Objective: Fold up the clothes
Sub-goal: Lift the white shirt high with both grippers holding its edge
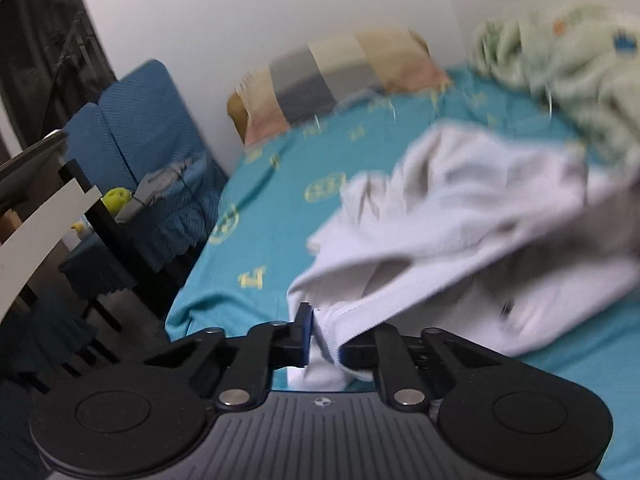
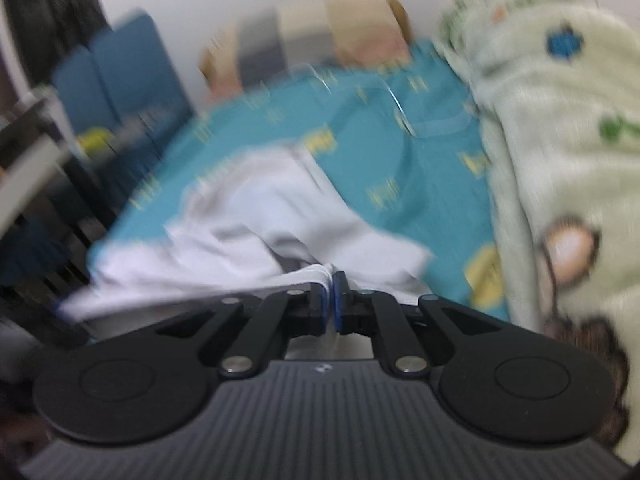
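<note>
A white garment (image 1: pixel 472 216) hangs crumpled above a teal bedsheet (image 1: pixel 272 184), stretched between both grippers. My left gripper (image 1: pixel 325 334) is shut on a hemmed edge of it, the cloth bunched between the blue pads. In the right wrist view the same white garment (image 2: pixel 256 216) spreads to the left and ahead. My right gripper (image 2: pixel 331 300) is shut on a thin folded edge of it. Both views are blurred by motion.
A striped pillow (image 1: pixel 336 76) lies at the bed's head against the white wall. A pale green patterned blanket (image 2: pixel 560 140) is heaped along the right side. Blue-covered chairs (image 1: pixel 144 128) and a dark table stand left of the bed.
</note>
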`<state>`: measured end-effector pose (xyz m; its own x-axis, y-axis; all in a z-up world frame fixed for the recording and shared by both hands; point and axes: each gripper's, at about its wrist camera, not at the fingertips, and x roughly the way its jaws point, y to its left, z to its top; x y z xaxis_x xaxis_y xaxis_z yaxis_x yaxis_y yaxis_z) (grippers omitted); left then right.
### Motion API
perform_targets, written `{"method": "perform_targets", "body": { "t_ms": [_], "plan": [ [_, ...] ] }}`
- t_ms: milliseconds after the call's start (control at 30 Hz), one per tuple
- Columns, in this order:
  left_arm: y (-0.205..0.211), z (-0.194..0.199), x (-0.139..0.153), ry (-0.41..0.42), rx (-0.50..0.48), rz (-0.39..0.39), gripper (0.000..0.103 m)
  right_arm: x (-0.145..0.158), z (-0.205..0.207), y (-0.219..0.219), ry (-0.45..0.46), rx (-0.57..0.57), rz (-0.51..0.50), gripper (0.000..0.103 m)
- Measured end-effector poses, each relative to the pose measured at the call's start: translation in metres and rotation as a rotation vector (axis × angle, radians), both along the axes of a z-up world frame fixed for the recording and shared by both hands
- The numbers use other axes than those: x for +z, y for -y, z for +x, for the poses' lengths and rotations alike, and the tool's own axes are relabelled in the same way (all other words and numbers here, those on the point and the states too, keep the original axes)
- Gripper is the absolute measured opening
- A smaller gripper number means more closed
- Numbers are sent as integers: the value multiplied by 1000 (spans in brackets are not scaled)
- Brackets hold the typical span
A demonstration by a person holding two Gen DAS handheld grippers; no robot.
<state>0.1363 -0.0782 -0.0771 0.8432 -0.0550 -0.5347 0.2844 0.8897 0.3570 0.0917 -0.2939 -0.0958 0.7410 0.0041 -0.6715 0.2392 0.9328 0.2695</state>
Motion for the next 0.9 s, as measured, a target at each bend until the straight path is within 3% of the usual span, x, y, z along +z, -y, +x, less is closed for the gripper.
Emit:
{"method": "perform_targets", "body": {
  "t_ms": [67, 133, 200, 333, 433, 467, 500, 600, 700, 900],
  "plan": [
    [-1, -6, 15, 48, -7, -64, 11, -13, 2, 3, -64, -9, 49, 8],
    [-4, -11, 27, 69, -12, -109, 11, -22, 4, 1, -118, -4, 41, 15],
    [-8, -14, 38, 78, -16, -144, 11, -27, 4, -5, -162, 4, 7, 29],
    [-16, -10, 46, 66, -7, -181, 11, -32, 2, -20, -220, 44, -12, 30],
    [-26, -14, 48, 57, 11, -213, 11, -30, -4, -36, -223, 62, -100, 26],
    [-31, -15, 49, 54, 14, -229, 11, -28, -7, -39, -220, 48, -138, 8],
    [-34, -15, 51, 49, 12, -250, 10, -24, -10, -41, -211, 31, -171, 6],
    [-43, -25, 62, 73, 9, -314, 9, 8, -19, -38, -95, -36, -197, 5],
    [-51, -36, 90, 138, 15, -379, 7, 61, -33, -34, 41, -58, -203, 5],
    [-53, -75, 191, 330, 5, -404, 6, 179, -67, -26, 280, -34, -198, 5]
  ]
}}
